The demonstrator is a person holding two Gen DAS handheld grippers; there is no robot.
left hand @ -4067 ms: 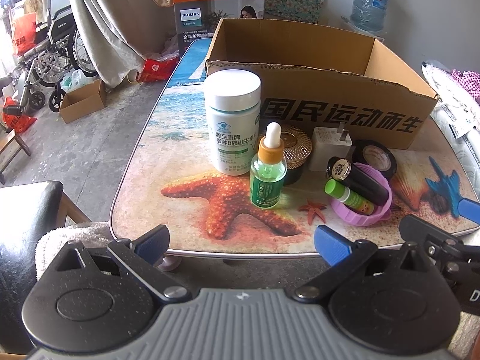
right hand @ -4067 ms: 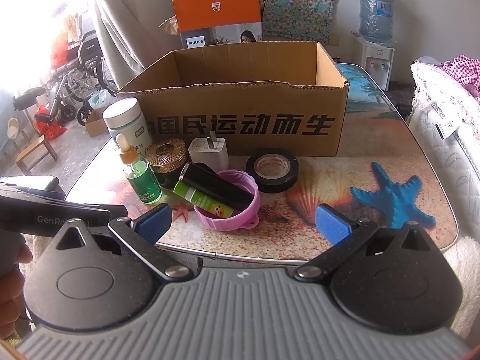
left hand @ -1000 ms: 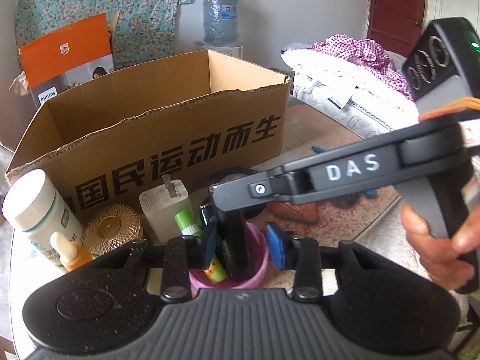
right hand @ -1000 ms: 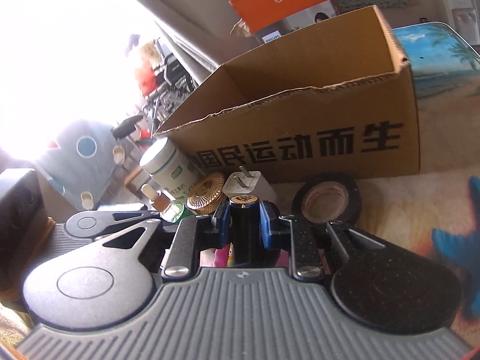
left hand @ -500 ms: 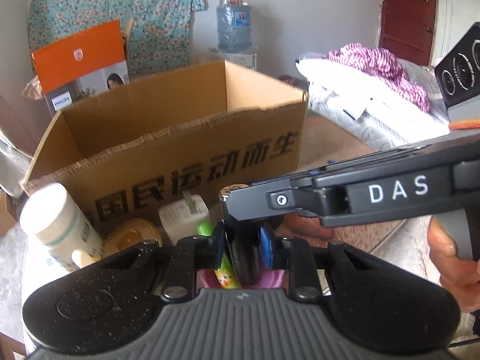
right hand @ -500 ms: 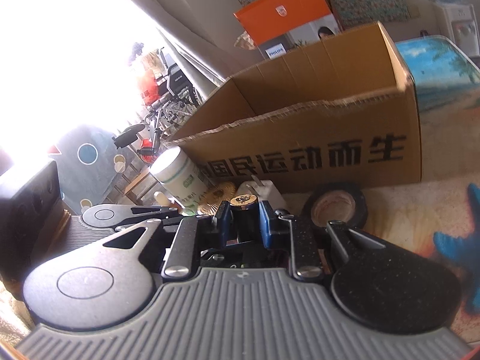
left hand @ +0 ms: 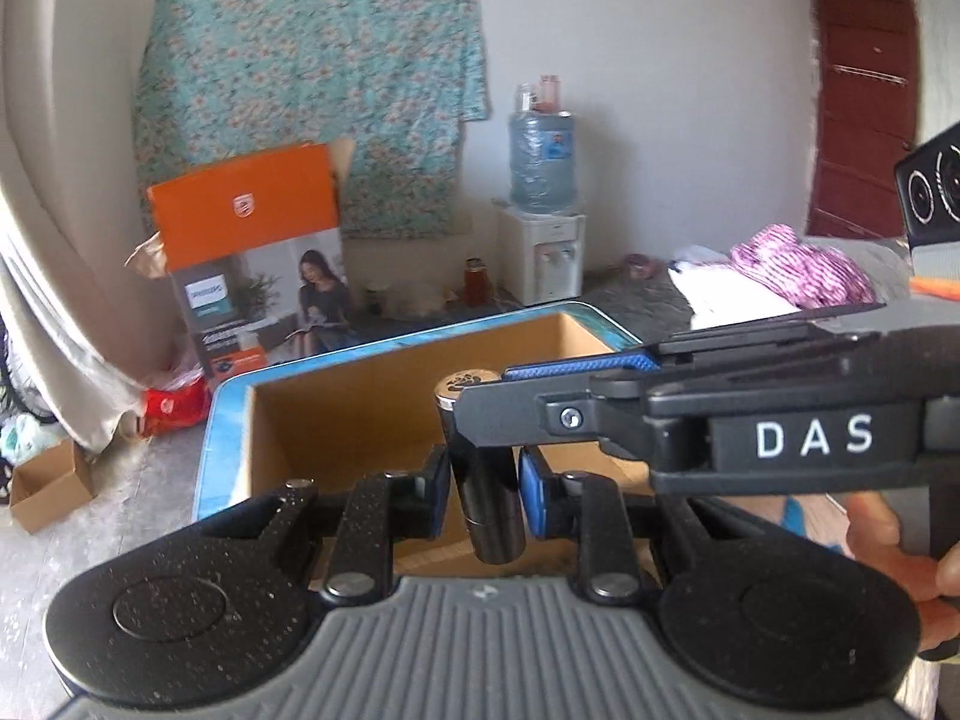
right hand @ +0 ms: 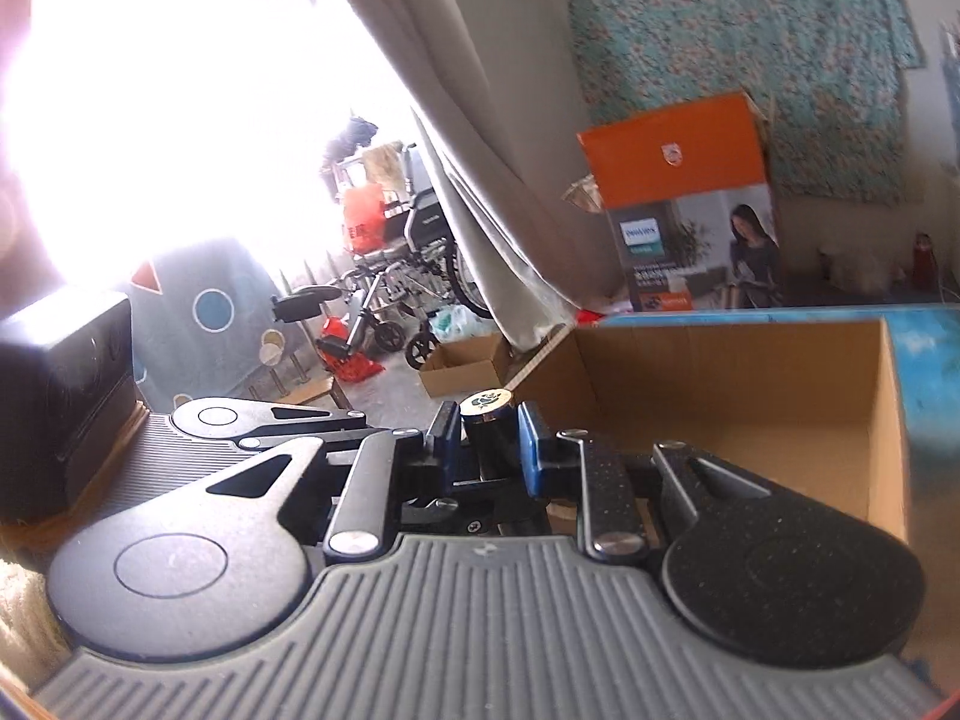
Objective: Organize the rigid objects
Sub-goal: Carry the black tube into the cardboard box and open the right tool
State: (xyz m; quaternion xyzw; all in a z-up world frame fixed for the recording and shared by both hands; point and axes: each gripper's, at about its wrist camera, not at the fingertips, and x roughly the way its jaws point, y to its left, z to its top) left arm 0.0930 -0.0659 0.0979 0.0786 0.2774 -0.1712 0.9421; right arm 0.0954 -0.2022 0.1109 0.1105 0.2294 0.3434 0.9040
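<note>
Nearest in my left wrist view, the left gripper [left hand: 480, 495] has its blue fingers [left hand: 533, 498] clamped on the lower body of the black tube [left hand: 489, 504], which stands upright in the air. In my right wrist view the right gripper [right hand: 491, 447] has its fingers [right hand: 530, 450] pressed together on the same tube just under its metal cap [right hand: 486, 399]. Both grips are on the tube at once, one above the other.

I judge the tube to be light, stiff and glossy, so likely to slip along its axis. The seam low on the body suggests a pull-off cap, so I would keep one hold on the main barrel.

Just beyond the tube is the open cardboard box [left hand: 336, 414], as far as I can see empty. It sits on the blue-edged counter [left hand: 219, 414]. Farther off stand the orange carton [left hand: 252, 204] and the water dispenser [left hand: 543, 240].
</note>
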